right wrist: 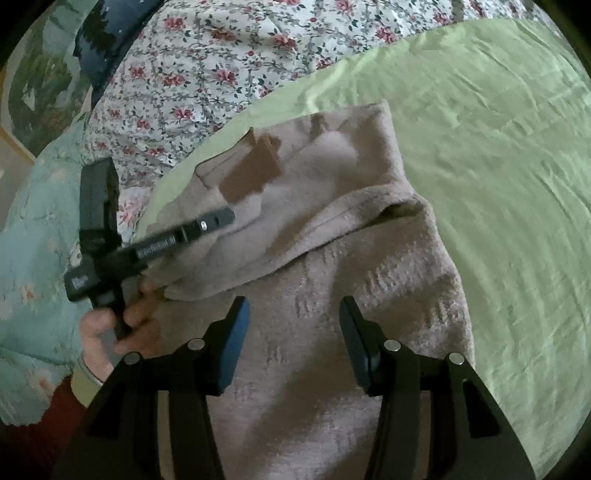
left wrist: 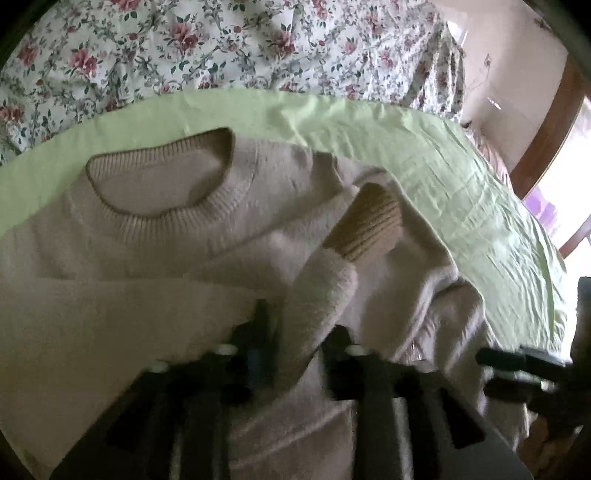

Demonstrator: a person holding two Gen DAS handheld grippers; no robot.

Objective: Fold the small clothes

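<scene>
A beige knit sweater (left wrist: pixel 155 236) lies on a light green sheet (left wrist: pixel 461 192). Its ribbed neckline (left wrist: pixel 162 184) faces me, and one sleeve with a ribbed cuff (left wrist: pixel 369 229) is folded across the body. My left gripper (left wrist: pixel 301 332) has that sleeve running between its fingers; the jaws look closed on it. In the right wrist view the sweater (right wrist: pixel 351 258) spreads under my right gripper (right wrist: pixel 293 310), which is open and empty just above the fabric. The left gripper (right wrist: pixel 207 225) also shows there, at the sweater's left edge.
A floral bedspread (left wrist: pixel 221 44) lies beyond the green sheet (right wrist: pixel 498 147). A pale blue floral quilt (right wrist: pixel 33 240) lies left. A dark pillow (right wrist: pixel 110 33) sits at the top left. A wall and wooden door frame (left wrist: pixel 546 122) stand at the right.
</scene>
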